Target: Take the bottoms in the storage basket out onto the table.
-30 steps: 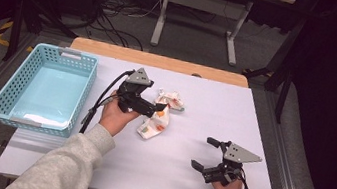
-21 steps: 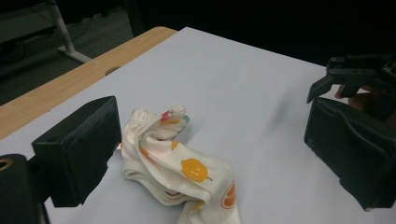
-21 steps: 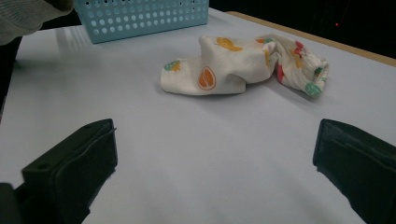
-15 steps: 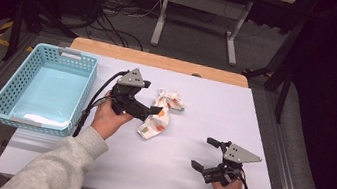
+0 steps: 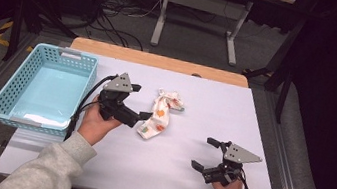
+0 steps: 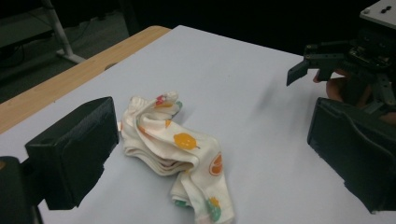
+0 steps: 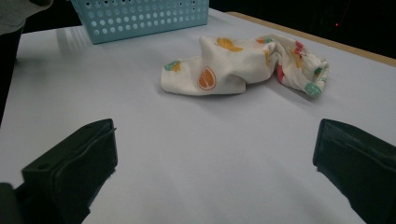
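Note:
A crumpled white sock [image 5: 161, 114] with orange, red and green prints lies loose in the middle of the white table [image 5: 264, 119]. My left gripper [image 5: 140, 102] stands open just left of the sock, jaws pointing at it. In the left gripper view the sock [image 6: 173, 141] lies between and just beyond the jaws of the left gripper [image 6: 212, 128], untouched. My right gripper [image 5: 202, 153] is held open near the table's front right, well apart from the sock. In the right gripper view the sock [image 7: 243, 65] lies far ahead of the right gripper [image 7: 215, 142].
A light blue plastic basket [image 5: 6, 103] stands at the table's left, just behind my left hand; its perforated wall [image 7: 140, 16] appears in the right gripper view. A wooden strip [image 5: 161, 62] runs along the table's far edge. The right gripper [image 6: 348, 53] appears in the left gripper view.
My left gripper has drawn back a little to the left, off the sock, which now lies free on the table. The right gripper has not moved.

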Available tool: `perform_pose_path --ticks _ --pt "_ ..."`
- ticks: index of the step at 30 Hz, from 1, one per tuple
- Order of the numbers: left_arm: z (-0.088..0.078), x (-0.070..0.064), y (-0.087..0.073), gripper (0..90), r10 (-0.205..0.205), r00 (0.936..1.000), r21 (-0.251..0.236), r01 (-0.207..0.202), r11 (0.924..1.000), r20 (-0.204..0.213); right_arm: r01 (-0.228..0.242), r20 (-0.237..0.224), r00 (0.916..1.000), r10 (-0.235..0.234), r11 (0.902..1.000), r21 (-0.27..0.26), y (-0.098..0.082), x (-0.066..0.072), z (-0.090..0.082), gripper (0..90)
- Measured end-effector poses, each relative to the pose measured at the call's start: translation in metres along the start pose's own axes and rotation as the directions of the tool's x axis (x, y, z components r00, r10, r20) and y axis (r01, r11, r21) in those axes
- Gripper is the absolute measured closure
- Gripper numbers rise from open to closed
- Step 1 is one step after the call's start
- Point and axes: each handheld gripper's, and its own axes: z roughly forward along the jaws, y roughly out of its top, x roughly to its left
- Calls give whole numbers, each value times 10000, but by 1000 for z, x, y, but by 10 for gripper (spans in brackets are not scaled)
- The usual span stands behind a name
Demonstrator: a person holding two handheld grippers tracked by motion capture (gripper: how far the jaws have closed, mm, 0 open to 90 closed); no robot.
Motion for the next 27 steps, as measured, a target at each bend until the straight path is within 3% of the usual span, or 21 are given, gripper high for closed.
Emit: perform_pose_path --ticks 5,12,27 --pt "-9 -2 -15 25 -40 9999 75 41 10000 -98 -11 3 10000 11 10000 -15 0 0 0 5" --pt "-18 -2 -40 26 -402 9992 79 403 9992 -56 -6 14 10000 6 10000 -5 0 0 0 5" --pt "-19 -8 -78 26 -725 9973 199 724 9972 71 30 -34 10000 -30 10000 4 0 1 1 5"
